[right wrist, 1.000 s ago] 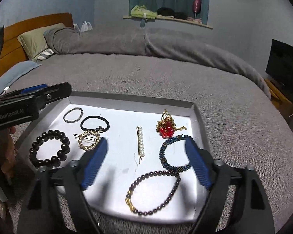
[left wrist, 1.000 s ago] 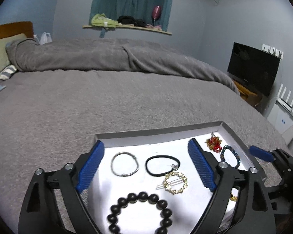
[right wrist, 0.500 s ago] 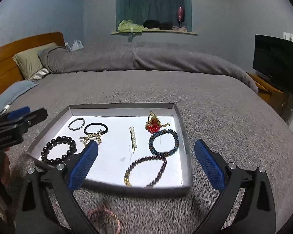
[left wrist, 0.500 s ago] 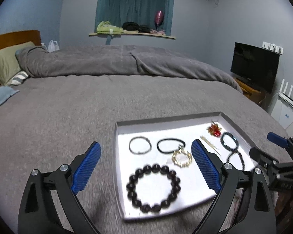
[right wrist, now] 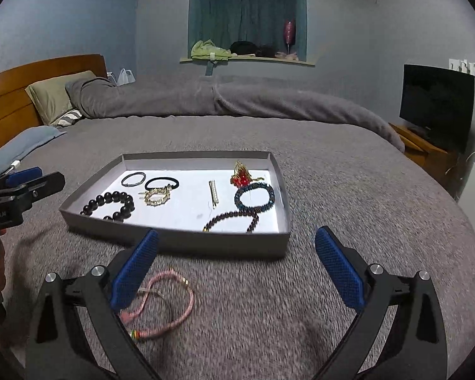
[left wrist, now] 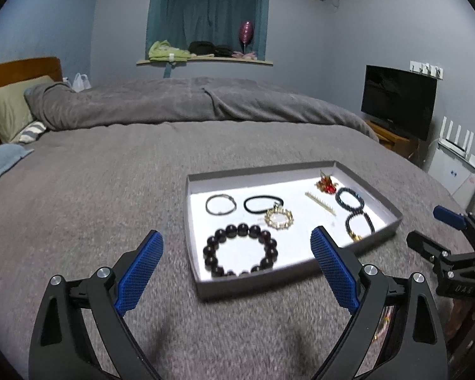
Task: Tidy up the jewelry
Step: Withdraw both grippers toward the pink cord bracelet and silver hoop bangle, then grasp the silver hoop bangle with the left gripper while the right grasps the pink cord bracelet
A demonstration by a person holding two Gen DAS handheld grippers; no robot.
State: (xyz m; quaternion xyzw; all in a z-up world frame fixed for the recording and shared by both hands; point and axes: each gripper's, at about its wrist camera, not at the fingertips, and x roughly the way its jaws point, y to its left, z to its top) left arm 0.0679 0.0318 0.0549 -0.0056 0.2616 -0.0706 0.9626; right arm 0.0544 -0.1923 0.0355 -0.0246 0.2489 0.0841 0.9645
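Both hand-held grippers have pulled back from the tray since 1.0 s ago: then their blue pads hung over the tray floor, now both sit short of its near wall, above the blanket. Left hand-held gripper (left wrist: 236, 264): jaws wide apart, holding nothing. Right hand-held gripper (right wrist: 236, 264): jaws wide apart, holding nothing. The retreat has brought a pink cord bracelet (right wrist: 166, 305) into the right wrist view; it lies on the blanket outside the tray, just beside the right gripper's left pad.

Grey tray (right wrist: 180, 240) lies flat on the bed, its long axis running left to right across the right wrist view. Inside: black bead bracelet (left wrist: 240, 251) at the near left, thin metal bangle (left wrist: 221, 204) and black hair tie (left wrist: 262, 205) at the far left, gold ring clip (left wrist: 279, 218) touching the hair tie. Pearl hair pin (right wrist: 213, 192) lies mid-tray, long axis pointing from the near wall to the far wall. Red bead charm (right wrist: 242, 177) sits in the far right corner, blue bead bracelet (right wrist: 254, 197) in front of it, dark bead strand (right wrist: 232, 220) touching that at the near right.

Surface: grey blanket (left wrist: 95, 190) over the bed. Room: wooden headboard (right wrist: 31, 95), green pillow (right wrist: 49, 95), curtained window (right wrist: 247, 9), dark TV (right wrist: 437, 104) at right.
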